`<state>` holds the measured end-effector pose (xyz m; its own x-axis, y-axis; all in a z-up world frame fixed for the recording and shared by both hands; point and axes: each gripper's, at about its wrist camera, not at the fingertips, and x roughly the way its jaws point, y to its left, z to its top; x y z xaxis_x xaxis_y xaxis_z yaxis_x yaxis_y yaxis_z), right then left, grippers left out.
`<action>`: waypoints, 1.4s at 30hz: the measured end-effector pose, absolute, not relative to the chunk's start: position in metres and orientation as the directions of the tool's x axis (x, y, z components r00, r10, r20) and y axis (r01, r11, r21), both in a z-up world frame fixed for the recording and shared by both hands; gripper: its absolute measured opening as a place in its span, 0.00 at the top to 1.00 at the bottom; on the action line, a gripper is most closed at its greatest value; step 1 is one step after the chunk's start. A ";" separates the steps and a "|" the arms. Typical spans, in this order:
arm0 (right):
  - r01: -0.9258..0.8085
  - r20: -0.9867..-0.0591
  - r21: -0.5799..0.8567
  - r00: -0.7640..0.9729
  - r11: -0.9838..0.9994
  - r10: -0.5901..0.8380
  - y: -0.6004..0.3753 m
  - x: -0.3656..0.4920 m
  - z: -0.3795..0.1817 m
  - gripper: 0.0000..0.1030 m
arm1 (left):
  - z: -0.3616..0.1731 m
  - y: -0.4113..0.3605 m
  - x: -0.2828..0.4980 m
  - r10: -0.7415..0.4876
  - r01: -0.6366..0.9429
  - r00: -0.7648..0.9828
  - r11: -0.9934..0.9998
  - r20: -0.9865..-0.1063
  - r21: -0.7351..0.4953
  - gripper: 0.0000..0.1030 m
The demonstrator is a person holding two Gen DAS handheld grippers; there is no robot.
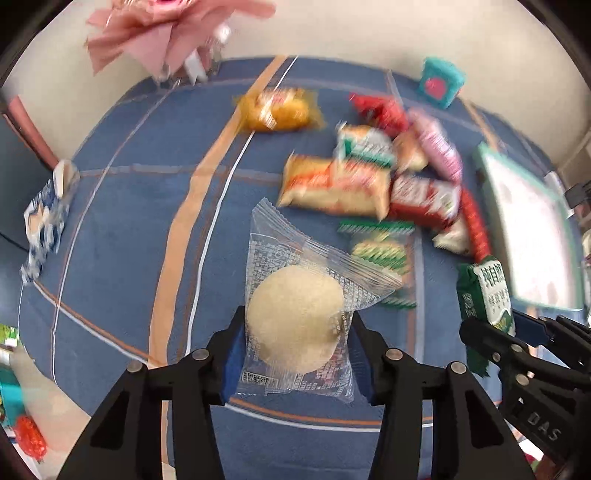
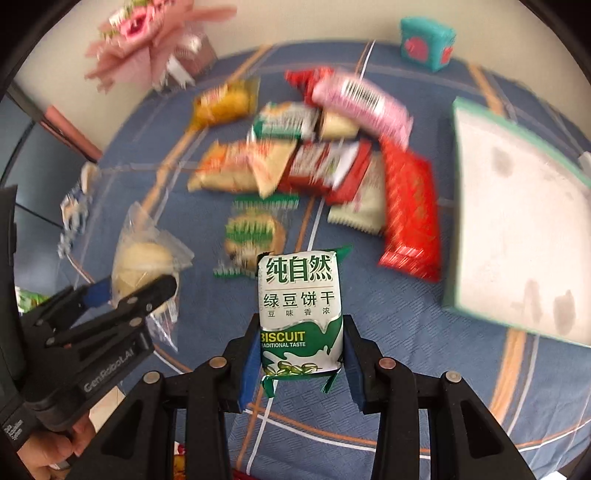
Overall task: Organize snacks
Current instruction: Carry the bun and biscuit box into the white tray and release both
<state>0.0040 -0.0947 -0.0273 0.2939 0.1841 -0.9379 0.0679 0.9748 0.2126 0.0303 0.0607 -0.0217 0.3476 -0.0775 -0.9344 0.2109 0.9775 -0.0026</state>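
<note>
My left gripper [image 1: 298,332] is shut on a clear packet with a round pale pastry [image 1: 291,295], held above the blue plaid tablecloth [image 1: 129,221]. The right wrist view shows the same pastry [image 2: 144,258] in the left gripper [image 2: 136,286] at the left. My right gripper [image 2: 301,325] is shut on an upright green and white biscuit packet [image 2: 299,291], also visible as the biscuit packet [image 1: 487,291] at the right edge of the left wrist view. A pile of mixed snack packets [image 2: 295,162] lies on the cloth beyond both grippers.
A white tray with a teal rim [image 2: 517,236] lies to the right of the pile. A teal cube box [image 2: 424,42] stands at the back, a pink bouquet [image 1: 159,33] at the back left. A blue and white packet [image 1: 44,221] lies at the cloth's left edge.
</note>
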 end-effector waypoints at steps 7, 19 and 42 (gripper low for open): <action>0.261 -0.919 0.110 0.395 0.959 -0.002 -0.162 0.009 -0.002 0.59 | 0.008 -0.009 0.053 -0.178 0.306 0.359 0.950 -0.916 -0.064 0.50; 0.588 -0.922 0.009 0.318 0.809 -0.220 -0.305 0.019 -0.028 0.59 | -0.007 -0.163 0.081 -0.318 0.452 0.259 0.874 -0.912 -0.176 0.49; 0.662 -0.907 -0.002 0.315 0.749 -0.281 -0.372 0.031 -0.037 0.19 | -0.015 -0.217 0.103 -0.270 0.431 0.338 0.896 -0.902 -0.106 0.07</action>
